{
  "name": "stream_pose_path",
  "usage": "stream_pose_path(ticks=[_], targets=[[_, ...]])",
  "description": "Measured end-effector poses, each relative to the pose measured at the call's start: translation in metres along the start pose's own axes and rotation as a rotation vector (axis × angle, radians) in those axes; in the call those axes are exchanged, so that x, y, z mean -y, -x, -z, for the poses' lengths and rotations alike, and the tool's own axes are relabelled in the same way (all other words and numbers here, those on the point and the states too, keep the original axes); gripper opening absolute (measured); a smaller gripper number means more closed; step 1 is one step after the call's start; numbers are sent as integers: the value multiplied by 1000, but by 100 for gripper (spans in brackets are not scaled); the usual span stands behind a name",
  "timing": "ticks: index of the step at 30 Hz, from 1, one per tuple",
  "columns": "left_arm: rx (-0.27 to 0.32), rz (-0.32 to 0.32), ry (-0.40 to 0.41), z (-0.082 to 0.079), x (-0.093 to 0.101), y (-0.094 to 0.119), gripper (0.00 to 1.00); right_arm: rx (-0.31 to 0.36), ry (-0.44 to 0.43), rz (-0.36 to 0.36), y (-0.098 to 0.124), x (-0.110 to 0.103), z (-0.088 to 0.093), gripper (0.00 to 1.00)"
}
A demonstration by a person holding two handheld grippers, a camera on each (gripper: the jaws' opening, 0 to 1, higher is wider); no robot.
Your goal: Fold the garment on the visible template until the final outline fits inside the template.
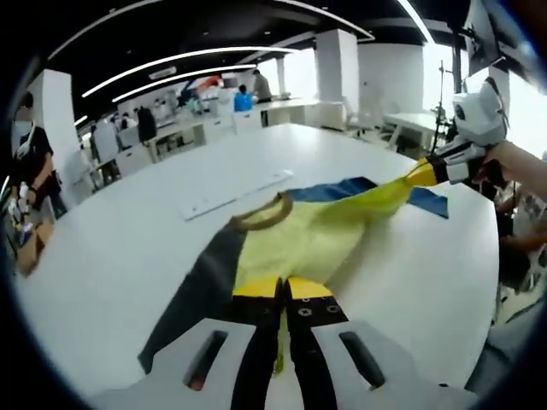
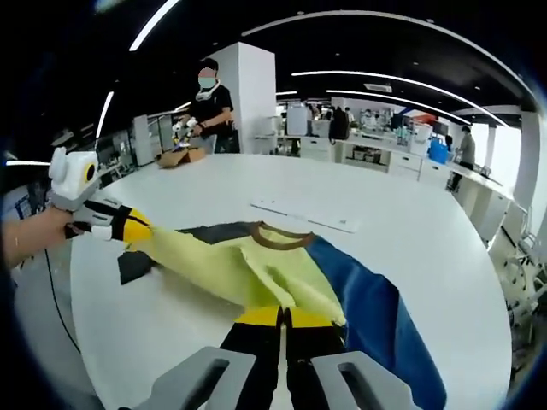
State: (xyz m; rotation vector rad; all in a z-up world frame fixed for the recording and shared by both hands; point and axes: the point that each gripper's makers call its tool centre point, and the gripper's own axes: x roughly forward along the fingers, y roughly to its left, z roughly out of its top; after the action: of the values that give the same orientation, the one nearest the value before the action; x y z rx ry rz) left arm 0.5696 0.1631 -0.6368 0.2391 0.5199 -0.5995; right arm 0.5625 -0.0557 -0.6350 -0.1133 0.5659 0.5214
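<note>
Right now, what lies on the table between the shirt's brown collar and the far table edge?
In the left gripper view, a flat white strip lies on the white table just beyond the shirt collar; otherwise bare.

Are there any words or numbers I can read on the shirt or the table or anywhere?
No readable text anywhere.
Yellow shirt with brown collar, one dark sleeve and one blue sleeve: plain, no print or label showing.
Flat white strip on the round white table: no marks that can be made out.
Yellow-tipped left gripper and right gripper: no lettering.
Desks and boxes in the background: too small and blurred to read.
</note>
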Motion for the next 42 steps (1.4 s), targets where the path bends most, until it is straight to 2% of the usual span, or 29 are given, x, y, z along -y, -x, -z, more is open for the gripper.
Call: stream_pose_path(ticks=[7,17,24,29,37,42], targets=[[-51,27,12,9,17,22,0,-42,29,-11,26,-5,11,0],[-79,66,48,26,41,55,0,-73,34,-20,60,-11,27,0],[-123,94,43,46,60,72,0,-108,25,-45,78,-23,44,0],[-176,144,40,66,79,81,0,-132,24,-43,90,-26,55,0],[-226,173,39,90,101,91,0,-190,49,-42,107,-35,79,0],[-284,189,-9,107,113,97,0,-218,30,-54,114,-43,97,0]])
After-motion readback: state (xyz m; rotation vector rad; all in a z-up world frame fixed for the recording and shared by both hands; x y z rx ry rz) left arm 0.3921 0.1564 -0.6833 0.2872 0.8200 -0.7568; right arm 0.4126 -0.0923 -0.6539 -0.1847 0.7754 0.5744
